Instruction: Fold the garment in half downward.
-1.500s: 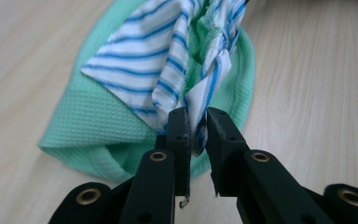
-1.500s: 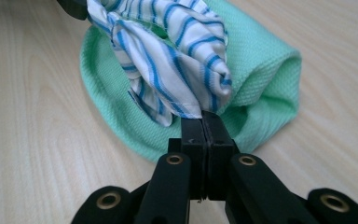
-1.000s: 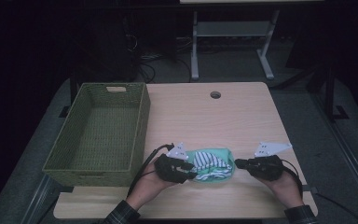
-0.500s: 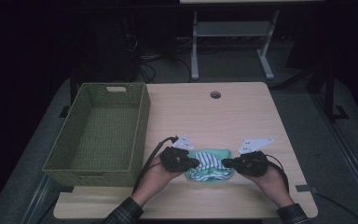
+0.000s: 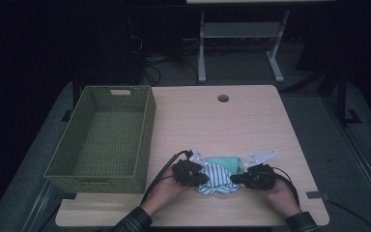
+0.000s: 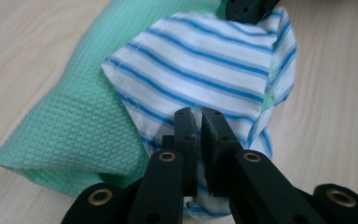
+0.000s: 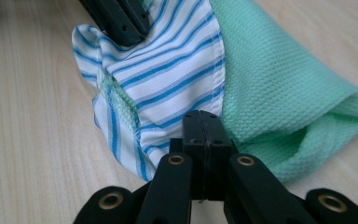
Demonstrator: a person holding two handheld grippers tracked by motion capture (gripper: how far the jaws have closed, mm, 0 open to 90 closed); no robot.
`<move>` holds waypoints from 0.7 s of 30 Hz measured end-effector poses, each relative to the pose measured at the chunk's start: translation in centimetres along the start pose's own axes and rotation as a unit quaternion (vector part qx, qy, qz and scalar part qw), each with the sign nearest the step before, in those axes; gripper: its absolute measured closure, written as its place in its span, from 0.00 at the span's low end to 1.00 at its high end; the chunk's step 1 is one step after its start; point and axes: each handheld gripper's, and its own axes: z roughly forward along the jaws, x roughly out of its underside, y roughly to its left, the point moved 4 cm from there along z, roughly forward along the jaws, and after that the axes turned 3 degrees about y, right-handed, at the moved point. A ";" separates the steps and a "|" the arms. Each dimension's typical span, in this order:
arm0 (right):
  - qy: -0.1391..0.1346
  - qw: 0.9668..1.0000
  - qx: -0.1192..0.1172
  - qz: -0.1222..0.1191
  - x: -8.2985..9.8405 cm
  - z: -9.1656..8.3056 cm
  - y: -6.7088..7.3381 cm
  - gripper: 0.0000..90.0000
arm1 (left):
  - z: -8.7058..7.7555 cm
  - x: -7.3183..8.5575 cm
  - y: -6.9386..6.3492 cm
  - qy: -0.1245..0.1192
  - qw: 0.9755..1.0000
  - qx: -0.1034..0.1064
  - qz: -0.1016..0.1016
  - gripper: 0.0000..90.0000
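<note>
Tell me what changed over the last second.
Both hands drew inward and toward the table's near edge. The left gripper has just been closing its jaws on the striped cloth; the right gripper stays clamped on its other end, bunching it over the green towel. The basket hasn't moved.

Both forearms, in dark plaid sleeves, come in from the near edge of the table, hands low and facing each other. The left gripper (image 5: 200,175) points toward the right one, and its black jaws, which have just been closing, are pinched together with a thin gap at the tips. The right gripper (image 5: 237,180) points back at it, its jaws pressed fully together.
</note>
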 end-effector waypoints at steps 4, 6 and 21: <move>0.006 1.000 -0.002 -0.001 0.3 0.3 0.2 1.00 | 0.4 0.4 0.1 0.004 1.000 -0.002 -0.002 0.94; 0.007 1.000 -0.001 -0.004 0.4 0.4 0.3 1.00 | 0.3 0.4 0.2 0.007 1.000 0.000 -0.002 0.94; -0.041 0.999 0.027 -0.003 -2.6 -1.0 -1.8 1.00 | -3.7 -2.1 2.9 -0.050 0.998 -0.044 -0.016 0.93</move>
